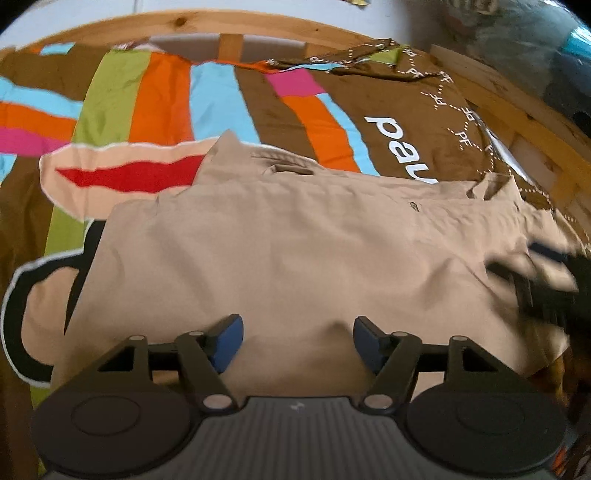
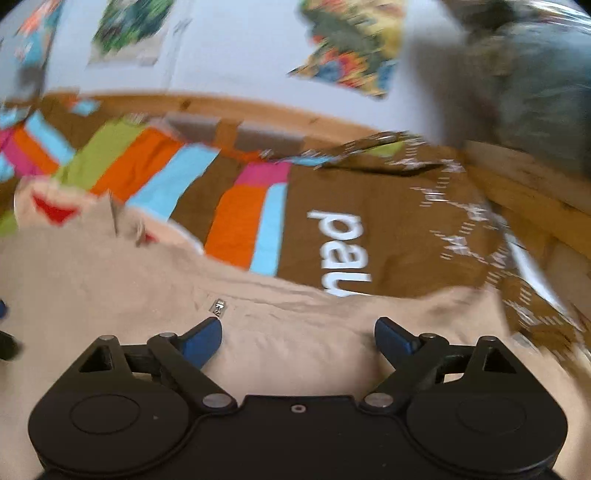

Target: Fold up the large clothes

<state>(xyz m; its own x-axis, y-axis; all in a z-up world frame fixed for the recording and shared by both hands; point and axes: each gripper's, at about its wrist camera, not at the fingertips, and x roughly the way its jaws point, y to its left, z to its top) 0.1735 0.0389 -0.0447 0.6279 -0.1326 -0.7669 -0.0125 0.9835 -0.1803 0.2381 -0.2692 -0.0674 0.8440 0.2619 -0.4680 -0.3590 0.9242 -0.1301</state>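
Beige trousers point(image 1: 280, 251) lie folded across a striped bedspread point(image 1: 162, 103). They also show in the right wrist view point(image 2: 110, 280), with a metal zipper pull point(image 2: 218, 307) near the fly. My left gripper point(image 1: 298, 343) is open just above the near edge of the cloth, holding nothing. My right gripper point(image 2: 298, 338) is open over the trousers, empty. In the left wrist view the right gripper point(image 1: 546, 284) shows blurred at the trousers' right end.
The brown bedspread with white lettering point(image 2: 343, 251) covers a bed with a wooden frame point(image 1: 207, 22). A wooden rail point(image 1: 517, 122) runs along the right. The wall behind carries posters point(image 2: 351, 44). A grey bundle point(image 2: 517, 81) sits at top right.
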